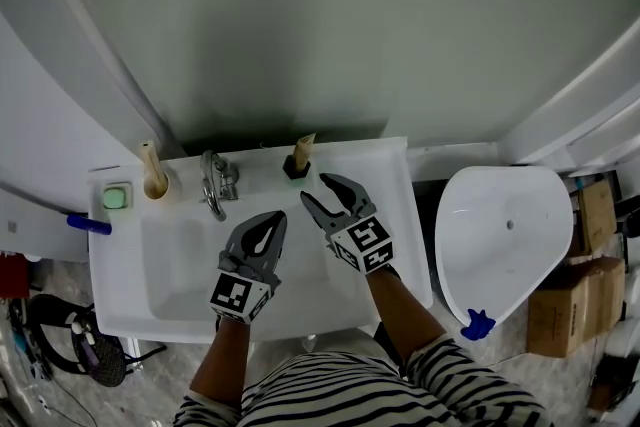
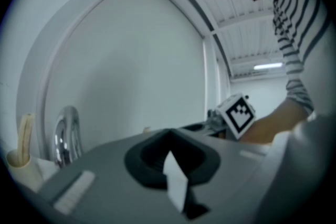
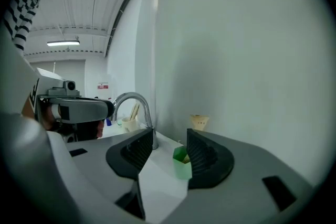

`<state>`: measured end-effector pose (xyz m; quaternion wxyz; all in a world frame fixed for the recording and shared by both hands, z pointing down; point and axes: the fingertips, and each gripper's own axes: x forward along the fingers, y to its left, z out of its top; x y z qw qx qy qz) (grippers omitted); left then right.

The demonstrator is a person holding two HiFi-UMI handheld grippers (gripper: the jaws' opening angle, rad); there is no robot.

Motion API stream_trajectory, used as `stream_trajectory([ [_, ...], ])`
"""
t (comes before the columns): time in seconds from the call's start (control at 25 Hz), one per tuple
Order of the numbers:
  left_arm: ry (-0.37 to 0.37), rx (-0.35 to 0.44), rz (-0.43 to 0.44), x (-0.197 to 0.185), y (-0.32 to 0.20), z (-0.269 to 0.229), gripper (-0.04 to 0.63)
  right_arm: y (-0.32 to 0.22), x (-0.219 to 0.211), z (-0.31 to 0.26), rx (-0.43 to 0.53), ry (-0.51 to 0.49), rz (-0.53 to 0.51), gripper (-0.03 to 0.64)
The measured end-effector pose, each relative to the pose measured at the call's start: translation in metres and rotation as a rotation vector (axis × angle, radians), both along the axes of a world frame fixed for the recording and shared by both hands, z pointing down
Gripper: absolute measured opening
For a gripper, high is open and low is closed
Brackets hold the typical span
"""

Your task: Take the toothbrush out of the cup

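Observation:
A beige toothbrush (image 1: 303, 147) stands in a small dark green cup (image 1: 295, 167) on the sink's back ledge, right of the tap. My right gripper (image 1: 318, 190) is open just in front of that cup, with nothing between its fingers. In the right gripper view the green cup (image 3: 181, 159) shows through the gap between the jaws, and the toothbrush top (image 3: 199, 121) rises behind the right-hand jaw. My left gripper (image 1: 274, 220) is shut and empty over the basin. In its own view the left gripper (image 2: 170, 136) points level towards the wall.
A chrome tap (image 1: 215, 181) stands at the middle of the white sink (image 1: 120, 295). A cream cup (image 1: 155, 183) with wooden brushes and a green soap (image 1: 117, 198) sit at the back left. A white toilet (image 1: 505, 235) and cardboard boxes (image 1: 575, 305) are to the right.

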<state>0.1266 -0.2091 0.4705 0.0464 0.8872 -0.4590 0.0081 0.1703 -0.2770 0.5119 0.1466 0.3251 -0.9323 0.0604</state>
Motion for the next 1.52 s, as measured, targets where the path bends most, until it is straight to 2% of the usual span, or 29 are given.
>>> stream_trajectory([
  [0.6, 0.021, -0.025, 0.023, 0.004, -0.007, 0.012, 0.006, -0.049, -0.006, 0.037, -0.044, 0.028, 0.094, 0.183],
  [1.4, 0.038, -0.042, 0.002, -0.007, -0.017, 0.019, 0.006, -0.090, -0.019, 0.081, -0.127, 0.099, 0.126, 0.183],
  [1.52, 0.033, -0.043, 0.004, -0.007, -0.017, 0.021, 0.006, -0.092, -0.019, 0.082, -0.127, 0.111, 0.130, 0.164],
])
